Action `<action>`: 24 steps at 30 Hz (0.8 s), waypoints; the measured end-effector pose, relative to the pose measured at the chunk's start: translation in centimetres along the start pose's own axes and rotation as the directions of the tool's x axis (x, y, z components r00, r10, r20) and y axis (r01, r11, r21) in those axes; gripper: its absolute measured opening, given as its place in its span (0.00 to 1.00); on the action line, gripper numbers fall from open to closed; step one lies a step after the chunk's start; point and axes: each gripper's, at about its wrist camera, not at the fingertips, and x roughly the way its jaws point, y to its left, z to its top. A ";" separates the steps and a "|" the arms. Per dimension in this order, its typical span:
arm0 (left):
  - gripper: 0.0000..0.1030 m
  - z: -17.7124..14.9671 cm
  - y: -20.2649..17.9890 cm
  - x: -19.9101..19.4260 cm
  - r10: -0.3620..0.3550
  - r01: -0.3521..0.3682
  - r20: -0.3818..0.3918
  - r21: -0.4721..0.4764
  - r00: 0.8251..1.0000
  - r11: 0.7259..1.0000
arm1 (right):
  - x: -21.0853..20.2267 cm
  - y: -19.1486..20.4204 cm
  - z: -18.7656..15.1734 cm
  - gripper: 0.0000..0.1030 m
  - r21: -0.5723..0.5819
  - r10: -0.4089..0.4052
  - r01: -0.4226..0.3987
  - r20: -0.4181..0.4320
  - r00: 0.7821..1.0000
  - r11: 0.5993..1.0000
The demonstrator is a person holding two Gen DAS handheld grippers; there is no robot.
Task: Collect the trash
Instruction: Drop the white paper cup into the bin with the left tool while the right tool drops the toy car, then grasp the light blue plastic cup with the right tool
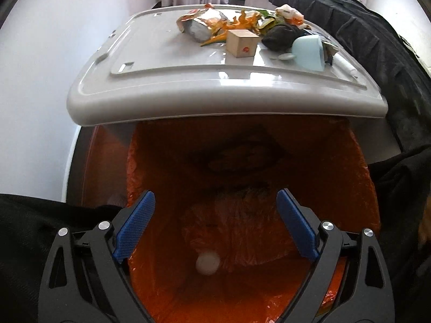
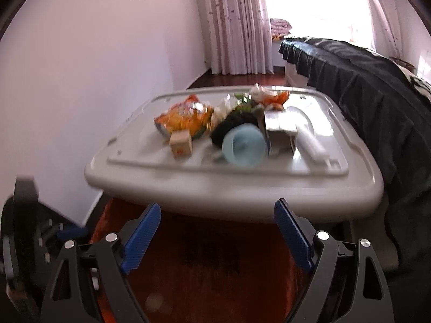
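Note:
An orange-lined trash bin point(image 1: 161, 161) stands below the near edge of a grey plastic lid point(image 1: 167, 86) that serves as a tabletop. A white round piece point(image 1: 208, 263) lies at the bin's bottom. My left gripper point(image 1: 215, 202) is open and empty above the bin mouth. On the lid lie a snack wrapper point(image 1: 200, 23), orange peels point(image 1: 246, 20), a wooden cube point(image 1: 241, 43), a dark crumpled lump point(image 1: 280, 36), a light blue cup point(image 1: 309, 51) on its side and a small white cap point(image 1: 286, 57). My right gripper point(image 2: 217, 215) is open and empty over the bin point(image 2: 210, 269), short of the lid point(image 2: 140, 167).
A white wall point(image 1: 40, 80) runs along the left. A bed with a dark cover point(image 2: 363, 86) stands close on the right. Curtains point(image 2: 234, 21) and a bright window are at the back. A carton point(image 2: 280, 126) and a white tube point(image 2: 312, 140) lie on the lid's right part.

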 end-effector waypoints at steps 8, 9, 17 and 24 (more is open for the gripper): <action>0.87 0.1 -0.2 0.0 -0.013 0.013 0.024 0.014 1.000 1.000 | 6.9 -0.6 6.4 0.74 0.032 -0.005 0.005 -0.009 1.000 0.999; 0.87 0.1 -0.2 0.0 -0.012 0.012 0.027 0.013 1.000 1.000 | 7.7 -0.7 6.8 0.74 0.039 -0.006 0.006 -0.019 1.000 0.999; 0.87 0.2 0.6 0.0 -0.007 0.007 0.041 -0.009 0.999 1.000 | 12.1 -1.6 7.2 0.70 0.101 -0.007 0.016 -0.086 0.996 0.995; 0.87 0.2 0.6 0.2 0.001 -0.001 0.045 -0.010 0.999 1.000 | 14.2 -2.0 7.6 0.59 0.140 -0.006 0.021 -0.110 0.994 0.990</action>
